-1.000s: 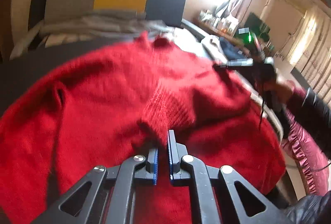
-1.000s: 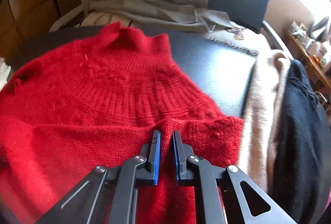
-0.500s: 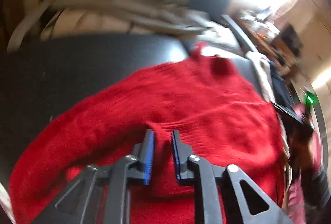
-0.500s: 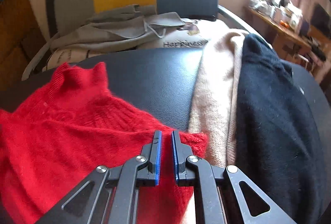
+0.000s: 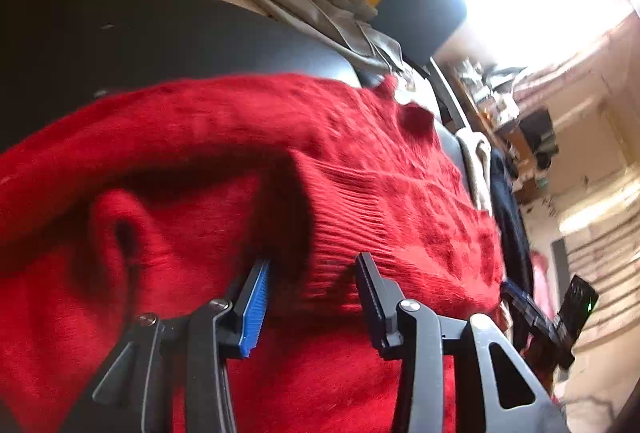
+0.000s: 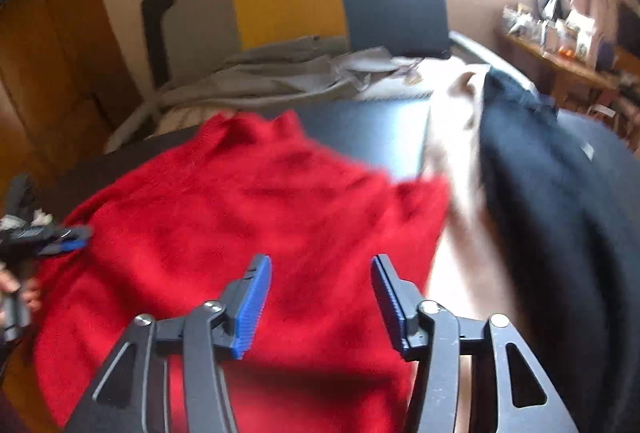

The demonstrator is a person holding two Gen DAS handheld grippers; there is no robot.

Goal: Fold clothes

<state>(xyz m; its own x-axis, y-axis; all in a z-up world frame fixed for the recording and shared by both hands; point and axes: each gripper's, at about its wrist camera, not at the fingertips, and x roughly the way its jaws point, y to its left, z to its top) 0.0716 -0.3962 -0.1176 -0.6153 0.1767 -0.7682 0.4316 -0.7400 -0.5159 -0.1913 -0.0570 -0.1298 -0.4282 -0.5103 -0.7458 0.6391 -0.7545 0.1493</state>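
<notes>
No readable writing anywhere, the far print is just blur. Red sweater [image 6: 248, 217], fuzzy knit with a ribbed collar, lies spread on the black table [image 6: 372, 129], collar pointing to 12 o'clock. Left gripper [image 5: 312, 269] is released, jaws wide, a ribbed fold of the sweater bunched between them. Right gripper [image 6: 320, 269] is spread wide too, hovering over the sweater, gripping nothing. At 2 o'clock in the right view lie a beige garment [image 6: 456, 153] and a dark one [image 6: 560, 193], side by side. Behind, grey cloth [image 6: 280, 73] heaped before a grey-yellow-black cushion [image 6: 292, 5].
</notes>
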